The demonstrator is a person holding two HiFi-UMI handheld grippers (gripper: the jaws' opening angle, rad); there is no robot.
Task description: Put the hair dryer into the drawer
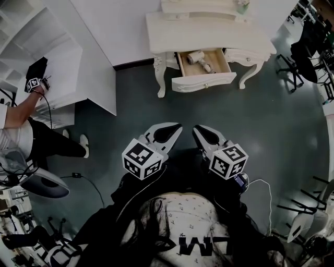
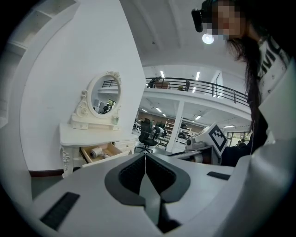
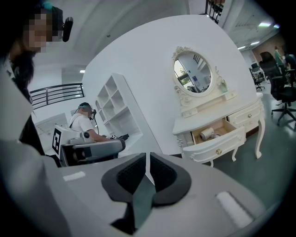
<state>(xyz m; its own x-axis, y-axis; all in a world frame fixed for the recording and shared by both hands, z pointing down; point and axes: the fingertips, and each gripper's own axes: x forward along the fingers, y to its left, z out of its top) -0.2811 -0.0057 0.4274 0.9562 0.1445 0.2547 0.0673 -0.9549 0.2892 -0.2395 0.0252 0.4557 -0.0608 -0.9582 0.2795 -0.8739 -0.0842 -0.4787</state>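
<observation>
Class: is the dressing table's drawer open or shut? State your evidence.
Open. The drawer stands pulled out from the dressing table, its inside exposed, with the hair dryer lying in it.

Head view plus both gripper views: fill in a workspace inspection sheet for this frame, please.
Surface: white dressing table, top bare.
Job's things: hair dryer lies in the open drawer.
Clutter: small greenish item on the table's upper ledge.
Grippers: left gripper and right gripper both shut, empty, away from the table.
Cables: white cable by the right gripper; black cable on the floor.
Surroundings: second person at white shelves; office chairs.
</observation>
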